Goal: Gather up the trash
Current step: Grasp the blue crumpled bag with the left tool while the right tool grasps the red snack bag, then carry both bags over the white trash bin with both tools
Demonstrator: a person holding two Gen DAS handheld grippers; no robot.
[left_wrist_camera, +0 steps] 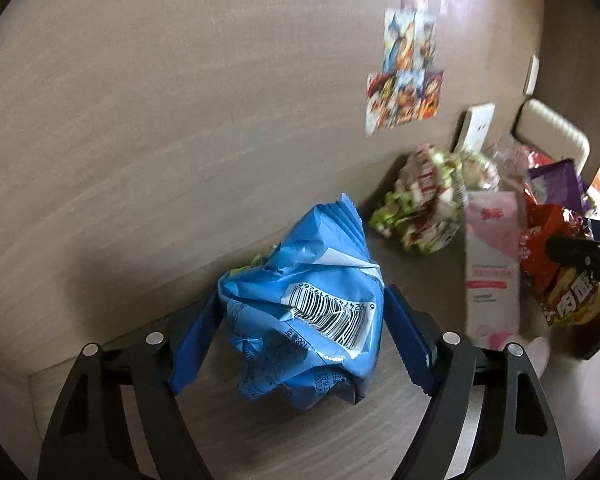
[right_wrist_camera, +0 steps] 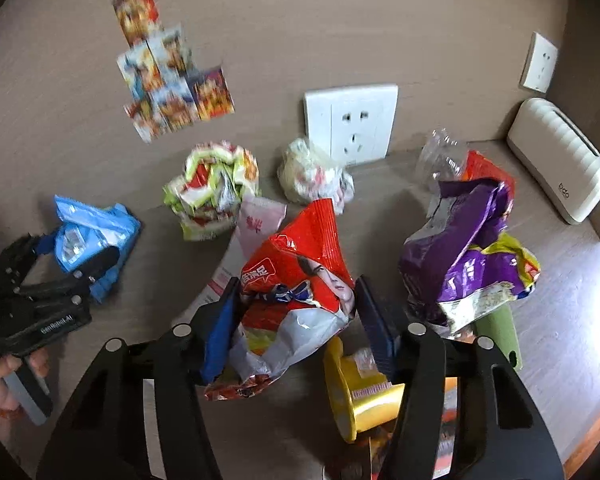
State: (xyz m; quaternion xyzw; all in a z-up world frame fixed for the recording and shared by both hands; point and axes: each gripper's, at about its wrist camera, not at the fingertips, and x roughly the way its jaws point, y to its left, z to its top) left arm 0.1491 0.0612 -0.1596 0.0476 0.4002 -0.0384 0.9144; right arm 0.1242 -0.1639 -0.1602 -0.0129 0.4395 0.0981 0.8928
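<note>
A crumpled blue wrapper with a barcode lies on the wooden tabletop against the wall. My left gripper is shut on it, with a blue pad touching each side. The right wrist view shows the same left gripper and blue wrapper at the far left, held by a hand. My right gripper is shut on a red snack bag, which stands pinched between its pads. That red bag also shows at the right edge of the left wrist view.
Along the wall lie a green-and-red crumpled wrapper, a pink carton, a white crumpled wrapper, clear plastic and a purple bag. A yellow cup lies by my right finger. A wall socket and a cream box stand behind.
</note>
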